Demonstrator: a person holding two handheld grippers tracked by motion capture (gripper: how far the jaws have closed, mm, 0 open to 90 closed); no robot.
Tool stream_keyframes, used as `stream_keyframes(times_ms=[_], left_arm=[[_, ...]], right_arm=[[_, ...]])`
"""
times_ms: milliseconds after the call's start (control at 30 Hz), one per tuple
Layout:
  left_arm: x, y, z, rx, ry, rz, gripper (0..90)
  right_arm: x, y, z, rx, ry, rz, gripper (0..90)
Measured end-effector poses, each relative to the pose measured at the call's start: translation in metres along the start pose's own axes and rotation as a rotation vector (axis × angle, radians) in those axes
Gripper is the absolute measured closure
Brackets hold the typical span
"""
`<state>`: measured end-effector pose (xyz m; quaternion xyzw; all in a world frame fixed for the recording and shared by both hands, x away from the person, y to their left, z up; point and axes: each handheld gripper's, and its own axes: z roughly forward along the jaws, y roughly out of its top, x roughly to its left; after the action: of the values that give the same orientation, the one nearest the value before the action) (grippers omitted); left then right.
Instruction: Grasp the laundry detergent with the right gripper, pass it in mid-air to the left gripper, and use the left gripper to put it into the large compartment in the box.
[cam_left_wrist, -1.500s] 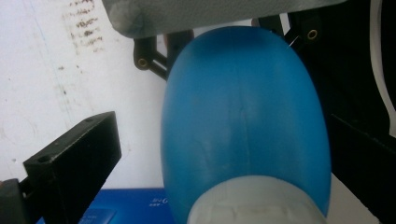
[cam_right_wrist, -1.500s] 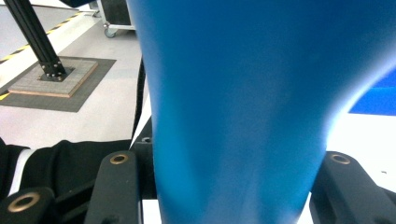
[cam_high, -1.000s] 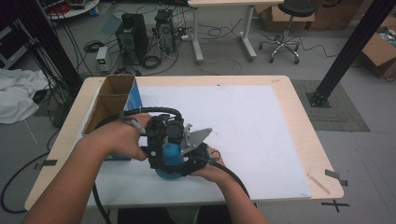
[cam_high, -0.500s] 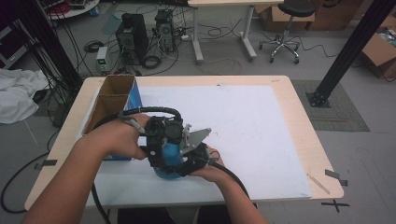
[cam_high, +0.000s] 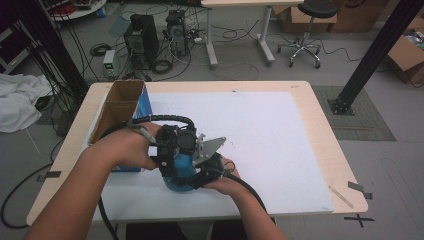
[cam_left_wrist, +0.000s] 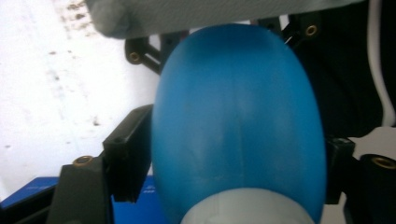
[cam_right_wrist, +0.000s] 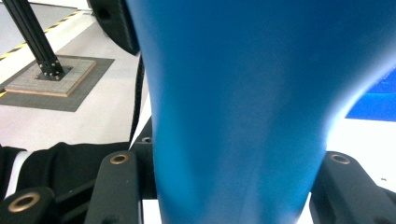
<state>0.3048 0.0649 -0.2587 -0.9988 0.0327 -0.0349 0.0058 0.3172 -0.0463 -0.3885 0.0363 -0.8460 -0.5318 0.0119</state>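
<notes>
both grippers on one blue bulb-shaped object (cam_high: 181, 172), held over the near-left part of the white table sheet (cam_high: 280, 145), just right of the open cardboard box (cam_high: 119, 107) with the blue side

left gripper (cam_high: 172, 150): jaws have just been closing, blue object sits between them. in the left gripper view the black jaws flank the fat round part of the blue body (cam_left_wrist: 238, 121) on both sides, left pad (cam_left_wrist: 128, 154) looks in contact with it, right one at the edge of the body too. reads as a pinch on the wide section, a pale grey collar (cam_left_wrist: 245, 210) shows at the bottom of that view

right gripper (cam_high: 212, 170): jaws clamped on the narrower part of the same object. right gripper view has the blue neck (cam_right_wrist: 238, 140) running up between the two black jaws, filling the gap from side to side

left hand (cam_high: 127, 147) and right hand (cam_high: 225, 180) come in from the near edge, close together, grippers nearly touching each other around the object. grey three-cornered plate (cam_high: 210, 147) sits on top. whether the object rests on the sheet or is lifted off it, can't tell
</notes>
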Motion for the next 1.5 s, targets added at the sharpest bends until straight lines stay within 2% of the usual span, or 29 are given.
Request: stream_keyframes(times_ms=[267, 500, 533, 567, 633, 667, 733, 767, 967, 1067, 1167, 1200, 1267, 1300, 1400, 1500], left_arm=[[0.0002, -0.0003, 0.0004, 0.001, -0.002, -0.007, 30.2], [0.0007, 0.0012, 0.0018, 0.004, -0.029, -0.006, 35.1], [0.0007, 0.0016, 0.0018, 0.003, -0.033, -0.008, 35.1], [0.0007, 0.0020, 0.0018, 0.004, -0.033, -0.005, 35.2], [0.0005, 0.0023, 0.0026, 0.007, -0.033, -0.007, 35.4], [0.0005, 0.0022, 0.0030, 0.005, -0.033, -0.007, 35.4], [0.0006, 0.0021, 0.0030, 0.003, -0.034, -0.010, 35.4], [0.0008, 0.0020, 0.0029, 0.003, -0.034, -0.010, 35.4], [0.0004, 0.0026, 0.0032, 0.009, -0.027, -0.017, 37.4], [-0.0011, 0.0026, 0.0035, 0.008, -0.011, -0.015, 38.0], [-0.0022, 0.0032, 0.0022, 0.012, 0.001, -0.013, 38.5], [-0.0025, 0.0034, 0.0018, 0.013, 0.004, -0.012, 38.6], [-0.0038, 0.0032, 0.0013, 0.009, 0.018, -0.008, 38.8], [-0.0039, 0.0033, 0.0007, 0.012, 0.018, -0.008, 38.9], [-0.0046, 0.0035, -0.0009, 0.015, 0.029, -0.002, 39.2], [-0.0047, 0.0044, -0.0033, 0.025, 0.043, 0.000, 39.5]], right_arm=[[-0.0003, -0.0014, 0.0003, 0.001, 0.000, 0.007, 46.8], [0.0008, -0.0009, 0.0003, 0.007, 0.001, 0.015, 46.8], [-0.0004, -0.0010, 0.0011, -0.004, -0.001, -0.001, 46.8], [0.0014, -0.0011, 0.0006, 0.003, 0.004, 0.024, 46.8], [0.0017, -0.0014, 0.0005, 0.007, 0.005, 0.026, 46.8], [-0.0003, -0.0015, 0.0015, -0.004, 0.000, 0.001, 46.8], [-0.0003, -0.0017, 0.0011, 0.005, 0.000, 0.002, 46.8], [-0.0017, -0.0017, 0.0015, -0.005, -0.008, -0.018, 46.8], [0.0008, -0.0016, 0.0014, 0.003, 0.007, 0.012, 46.9], [0.0009, -0.0015, 0.0016, 0.000, 0.001, 0.012, 46.9], [0.0000, -0.0019, 0.0010, -0.004, -0.013, -0.010, 46.9], [0.0011, -0.0016, 0.0008, -0.007, -0.011, 0.002, 46.9], [0.0005, -0.0012, 0.0000, -0.003, -0.022, -0.016, 46.8], [0.0017, -0.0011, -0.0010, 0.003, -0.030, -0.003, 46.8], [0.0016, -0.0008, -0.0016, -0.012, -0.028, -0.009, 45.9], [0.0014, -0.0007, -0.0025, -0.028, -0.051, -0.018, 43.7]])
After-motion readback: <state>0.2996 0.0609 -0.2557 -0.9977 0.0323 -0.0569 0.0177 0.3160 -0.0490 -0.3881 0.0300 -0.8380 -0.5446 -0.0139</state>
